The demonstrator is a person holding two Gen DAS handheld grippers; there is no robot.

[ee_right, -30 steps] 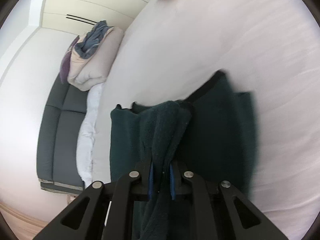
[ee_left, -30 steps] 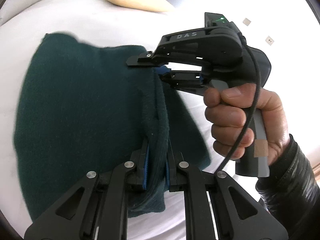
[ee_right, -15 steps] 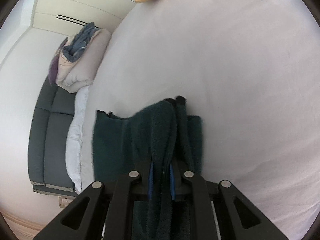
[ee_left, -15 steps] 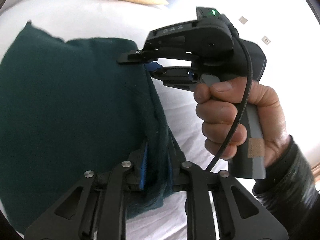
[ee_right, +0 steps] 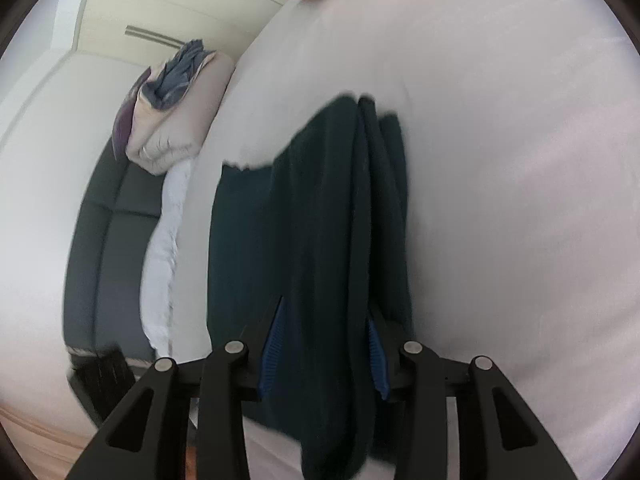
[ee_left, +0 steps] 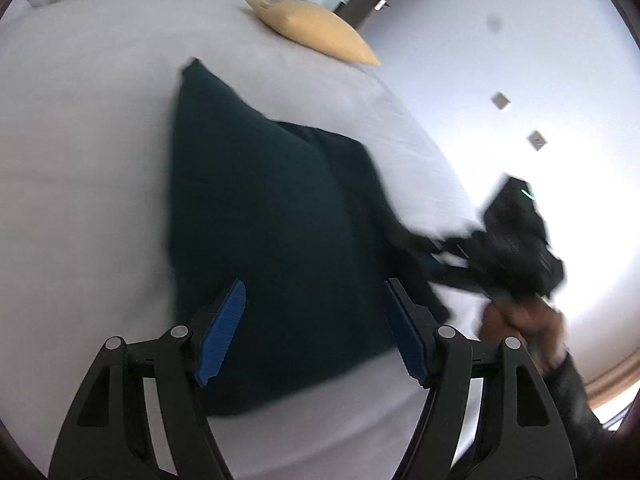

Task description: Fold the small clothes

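A dark teal garment [ee_left: 272, 220] lies folded on the white bed [ee_left: 80, 160]. My left gripper [ee_left: 316, 328] hovers over its near edge with the jaws opening wide; the blue pads [ee_left: 224, 332] stand clear of the cloth. In the left wrist view, my right gripper [ee_left: 428, 256] is a blur at the garment's right edge, held by a hand [ee_left: 516, 320]. In the right wrist view the garment [ee_right: 312, 220] runs lengthwise under my right gripper [ee_right: 325, 348]. Its jaws are opening, with a raised fold of cloth loose between them.
A yellow pillow [ee_left: 312, 28] lies at the far end of the bed. Left of the bed in the right wrist view, a dark grey sofa [ee_right: 116, 220] carries a bundle of bedding [ee_right: 176, 120]. Behind it is a cream wardrobe [ee_right: 180, 8].
Both grippers were shut on the garment's lifted edge and have let go with jaws spread. The cloth now lies flat and folded. The left gripper has drawn back, and the right gripper has shifted right.
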